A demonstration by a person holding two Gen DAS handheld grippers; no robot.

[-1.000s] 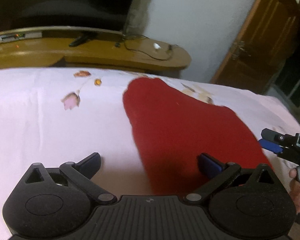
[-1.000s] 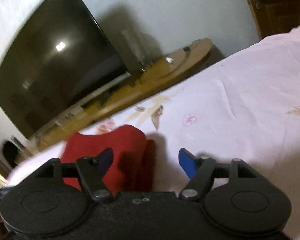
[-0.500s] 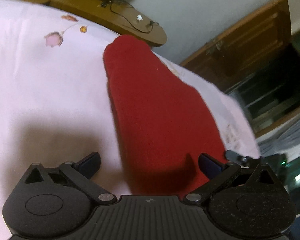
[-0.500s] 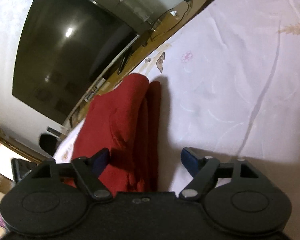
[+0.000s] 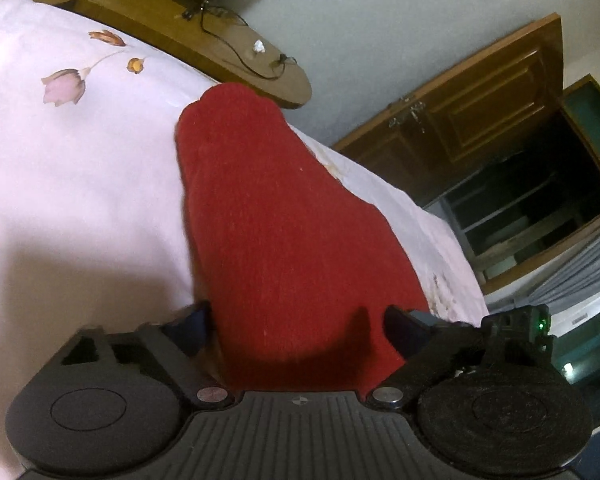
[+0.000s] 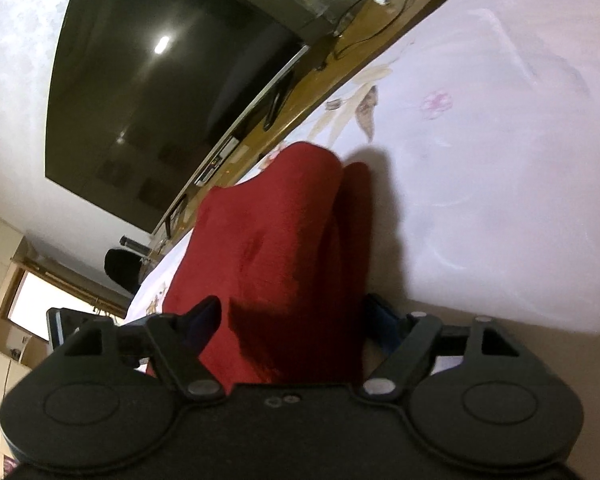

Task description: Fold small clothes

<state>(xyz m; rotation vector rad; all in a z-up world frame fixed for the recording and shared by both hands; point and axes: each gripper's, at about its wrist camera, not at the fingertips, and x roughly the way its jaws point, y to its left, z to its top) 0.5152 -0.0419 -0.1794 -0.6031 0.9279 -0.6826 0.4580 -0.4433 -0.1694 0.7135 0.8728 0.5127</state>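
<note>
Two grippers of mine are down at the near end of the red garment [image 5: 284,240], which lies lengthwise on the pink flowered bedsheet [image 5: 60,184] and runs away from my fingers toward the wooden TV bench [image 5: 236,56]. My left gripper [image 5: 296,322] has just been closing its jaws; the cloth's near left edge sits between them, with the left finger [image 5: 192,322] just beside the cloth's edge and the right finger [image 5: 406,326] over the red fabric. I cannot tell whether the pads press yet; the jaws stand visibly apart. My right gripper [image 6: 296,320] has also just been closing, and the garment's right side, with its folded layers, fills the gap between my fingers. Its left finger [image 6: 202,320] lies on top of the red cloth, and the right finger [image 6: 382,320] is at the cloth's outer edge, partly hidden by it. Beyond my right fingertips the television [image 6: 156,92] stands on the bench.
</note>
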